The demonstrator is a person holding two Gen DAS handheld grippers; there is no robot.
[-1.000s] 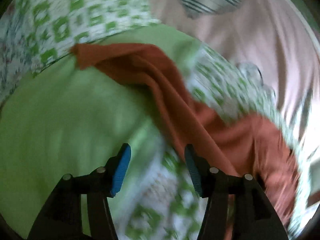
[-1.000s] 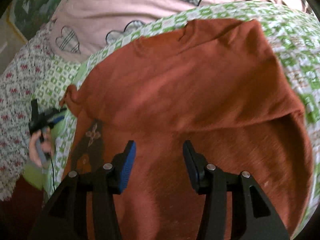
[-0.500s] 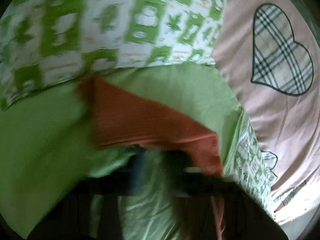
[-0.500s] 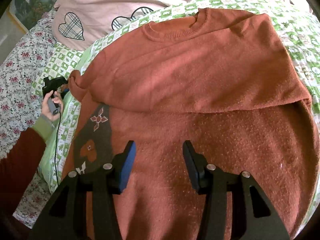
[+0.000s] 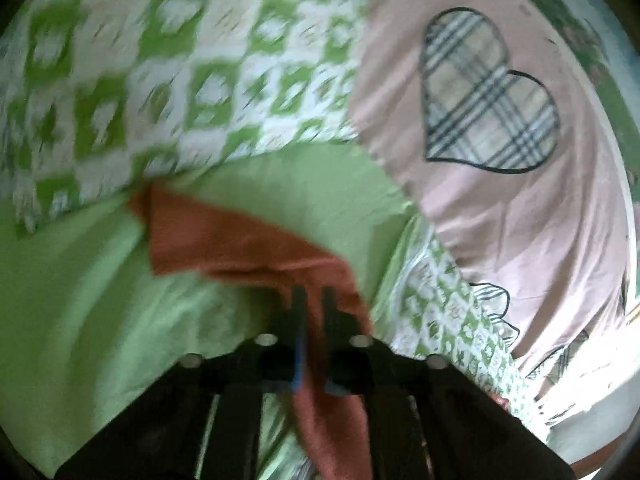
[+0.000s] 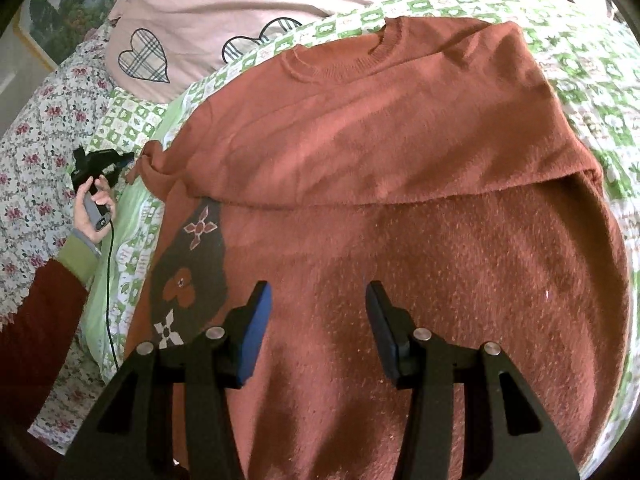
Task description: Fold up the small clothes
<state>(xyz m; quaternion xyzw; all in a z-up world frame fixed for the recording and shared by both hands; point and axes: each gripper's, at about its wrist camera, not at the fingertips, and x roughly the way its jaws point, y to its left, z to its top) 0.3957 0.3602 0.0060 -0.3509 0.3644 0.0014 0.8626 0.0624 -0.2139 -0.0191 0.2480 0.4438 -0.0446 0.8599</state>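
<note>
A rust-orange sweater [image 6: 400,200] lies spread on the bed, collar at the far side, upper part folded down over the body. A dark patch with flower motifs [image 6: 188,272] shows at its left side. My right gripper [image 6: 316,312] is open and empty, hovering over the sweater's lower middle. My left gripper [image 5: 314,312] is shut on the sweater's sleeve [image 5: 224,240] at its left edge. In the right wrist view the left gripper [image 6: 100,164] shows in the person's hand beside the sleeve end [image 6: 150,164].
The green and white checked bed cover [image 6: 592,72] lies under the sweater, with a plain green sheet [image 5: 80,300] at the left. A pink pillow with plaid hearts [image 5: 492,92] lies at the head. A floral cover [image 6: 32,148] lies far left.
My left gripper has closed on the sleeve end; one second ago its jaws were open. My right gripper has pulled back slightly, showing more of the sweater.
</note>
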